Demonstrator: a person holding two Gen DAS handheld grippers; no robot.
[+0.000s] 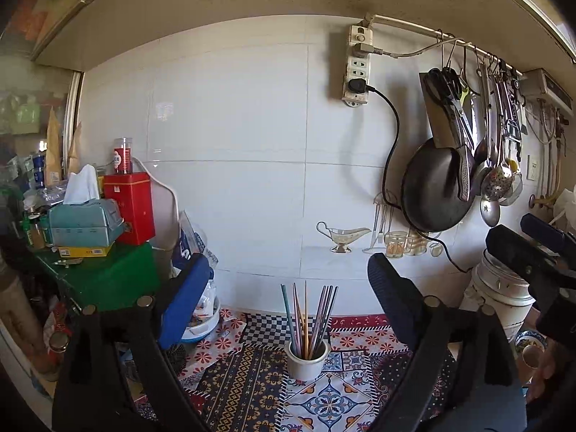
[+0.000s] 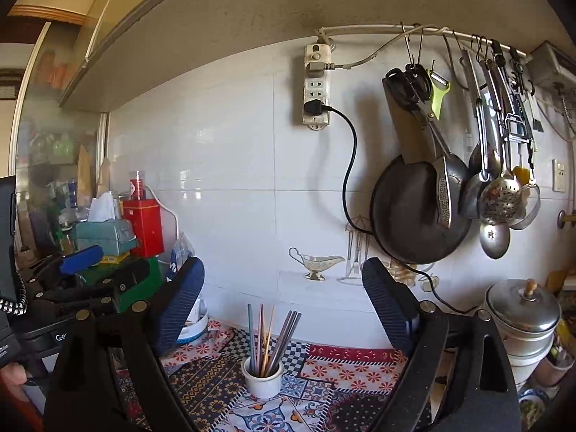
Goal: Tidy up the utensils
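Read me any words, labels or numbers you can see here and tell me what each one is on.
"Ge", cut off: black device at the right view's left edge.
Red tin: small label, too small to read.
Red-labelled jar: print blurred.
Yellow box: barcode sticker, unreadable.
Blue-and-white bag: large print, partly hidden, unreadable.

Cup (image 1: 307, 359) (holding chopsticks (image 1: 309, 318)) stands unobstructed.
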